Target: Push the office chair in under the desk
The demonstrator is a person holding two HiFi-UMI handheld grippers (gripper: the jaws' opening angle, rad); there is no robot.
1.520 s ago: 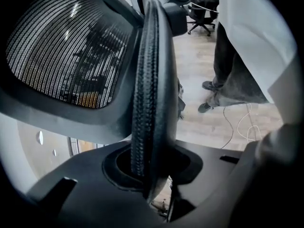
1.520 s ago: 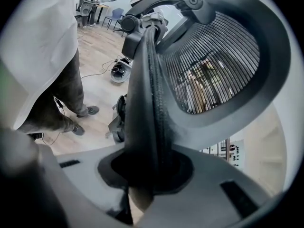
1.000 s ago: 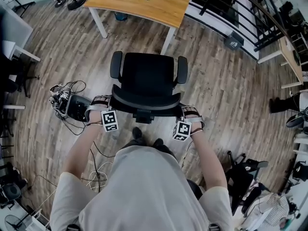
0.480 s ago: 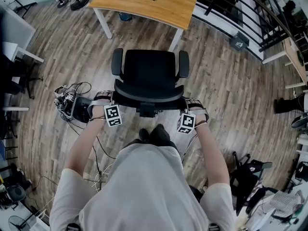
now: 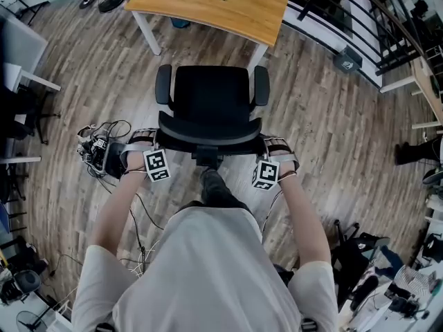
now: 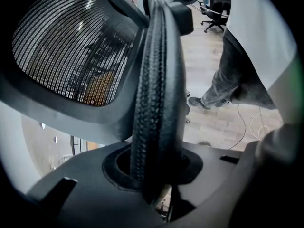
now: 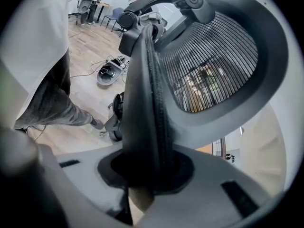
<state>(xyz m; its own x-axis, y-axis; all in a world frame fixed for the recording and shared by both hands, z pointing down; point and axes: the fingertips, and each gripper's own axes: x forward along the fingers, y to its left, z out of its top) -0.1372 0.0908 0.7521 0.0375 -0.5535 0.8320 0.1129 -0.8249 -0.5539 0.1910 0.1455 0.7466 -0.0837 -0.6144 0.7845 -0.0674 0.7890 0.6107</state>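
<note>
Short of the desk [image 5: 235,12], on the wood floor [image 5: 325,137], the office chair [image 5: 211,99] is not yet under the top. Left gripper [image 5: 154,144] and right gripper [image 5: 268,147] each have their jaws closed onto the backrest rim [image 6: 156,80]. Judged: gap small, final push left.

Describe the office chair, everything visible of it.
The office chair is black, with a broad seat, two armrests and a see-through mesh backrest in a curved frame with a ribbed edge. It stands upright on the wood floor, facing the wooden desk, its front close to the desk's edge but not under it. The left gripper and right gripper clamp the backrest's side edges. Its base is hidden.
</note>
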